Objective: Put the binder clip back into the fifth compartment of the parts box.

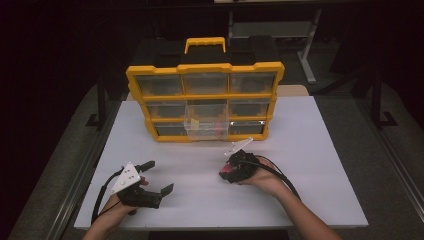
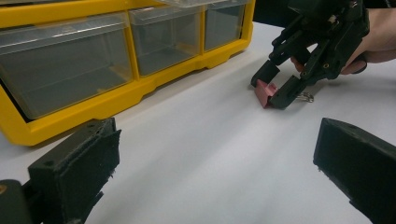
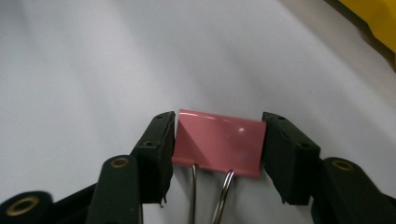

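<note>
Two jaws of the right gripper (image 3: pixel 217 140) flank the pink binder clip (image 3: pixel 218 142) lengthwise, touching its ends on the table (image 3: pixel 93 70); left gripper (image 1: pixel 152 177) open, lower left.

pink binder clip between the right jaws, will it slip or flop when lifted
The pink binder clip looks like stiff folded metal, so probably no flop. Its glossy sides may slip against the pads of the right gripper. Its wire handles could swing.

You've got nothing to read here: no lettering, label, brand or number shows on the yellow organizer (image 1: pixel 205 100). The pink binder clip (image 3: pixel 218 142) is plain too, and so is the white table (image 1: pixel 310 165).
</note>
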The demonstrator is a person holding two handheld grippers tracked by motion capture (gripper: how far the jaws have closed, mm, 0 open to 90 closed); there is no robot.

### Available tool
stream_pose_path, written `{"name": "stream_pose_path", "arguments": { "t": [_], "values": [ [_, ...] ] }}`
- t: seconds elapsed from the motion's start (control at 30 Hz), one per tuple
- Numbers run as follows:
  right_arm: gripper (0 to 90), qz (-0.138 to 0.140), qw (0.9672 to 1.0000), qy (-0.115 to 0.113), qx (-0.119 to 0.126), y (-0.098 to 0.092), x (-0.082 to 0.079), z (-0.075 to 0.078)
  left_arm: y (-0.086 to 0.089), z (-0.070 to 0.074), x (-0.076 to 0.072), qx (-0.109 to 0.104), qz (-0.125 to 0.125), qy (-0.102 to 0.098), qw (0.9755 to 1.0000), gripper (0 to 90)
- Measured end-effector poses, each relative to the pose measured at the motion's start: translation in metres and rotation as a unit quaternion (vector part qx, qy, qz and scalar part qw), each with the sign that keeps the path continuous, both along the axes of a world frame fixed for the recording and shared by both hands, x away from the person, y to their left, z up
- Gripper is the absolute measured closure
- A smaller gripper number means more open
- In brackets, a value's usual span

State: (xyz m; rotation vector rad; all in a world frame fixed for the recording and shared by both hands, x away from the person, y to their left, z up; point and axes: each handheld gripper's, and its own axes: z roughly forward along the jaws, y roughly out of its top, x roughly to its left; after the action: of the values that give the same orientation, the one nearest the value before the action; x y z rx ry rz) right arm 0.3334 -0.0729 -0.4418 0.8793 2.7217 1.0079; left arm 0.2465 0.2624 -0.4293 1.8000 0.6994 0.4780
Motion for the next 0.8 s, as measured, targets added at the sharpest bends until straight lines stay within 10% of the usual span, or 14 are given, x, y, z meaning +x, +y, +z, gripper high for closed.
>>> {"name": "stream_pose_path", "arguments": {
  "t": [0.8],
  "values": [
    [49.0,-0.001,0.9998,0.017,0.014,-0.0093,0.0043,0.0076,0.0008,-0.0004,0.0002,-0.004,0.004,0.003,1.0000,0.3]
  ]
}}
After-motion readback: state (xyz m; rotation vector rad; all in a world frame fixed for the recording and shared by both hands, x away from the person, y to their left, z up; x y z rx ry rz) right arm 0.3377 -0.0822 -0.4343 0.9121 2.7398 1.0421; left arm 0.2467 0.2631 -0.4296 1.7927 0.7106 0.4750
